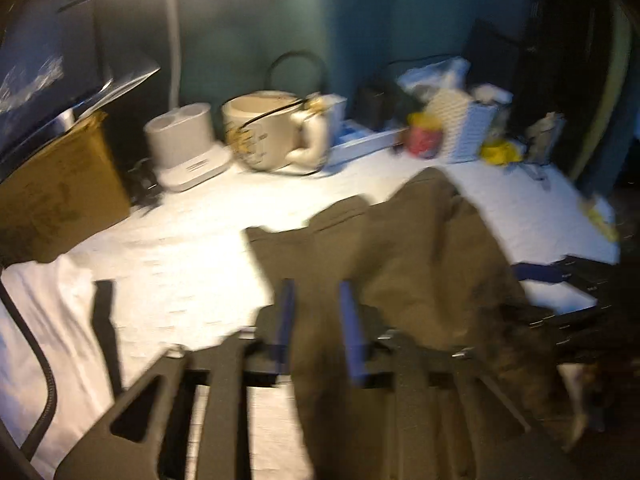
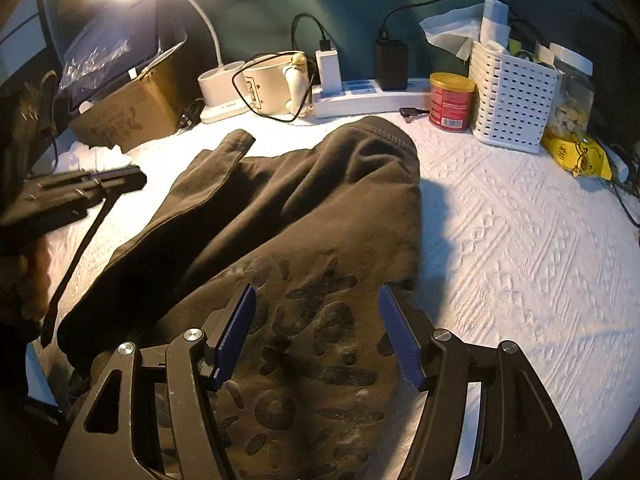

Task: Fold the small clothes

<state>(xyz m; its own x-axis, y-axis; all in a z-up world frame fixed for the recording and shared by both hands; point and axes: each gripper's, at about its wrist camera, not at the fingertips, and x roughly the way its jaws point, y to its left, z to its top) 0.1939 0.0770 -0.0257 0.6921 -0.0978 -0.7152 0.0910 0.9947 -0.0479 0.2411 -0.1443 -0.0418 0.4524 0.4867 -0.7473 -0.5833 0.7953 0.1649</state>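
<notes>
A dark olive-brown sweatshirt (image 2: 304,208) with a dark printed pattern lies partly folded on the white quilted cover (image 2: 500,220). My right gripper (image 2: 316,300) is open, its blue pads spread above the printed part and holding nothing. In the blurred left wrist view the same garment (image 1: 420,248) lies ahead and to the right. My left gripper (image 1: 318,292) has its blue pads close together with a strip of the garment running between them. It also shows as a dark body at the left edge of the right wrist view (image 2: 80,192).
Along the back wall stand a cardboard box (image 2: 128,112), a white lamp base (image 2: 220,84), a cream mug (image 2: 272,84), a power strip (image 2: 368,96), a red can (image 2: 450,102), a white perforated basket (image 2: 512,96) and a yellow packet (image 2: 580,156).
</notes>
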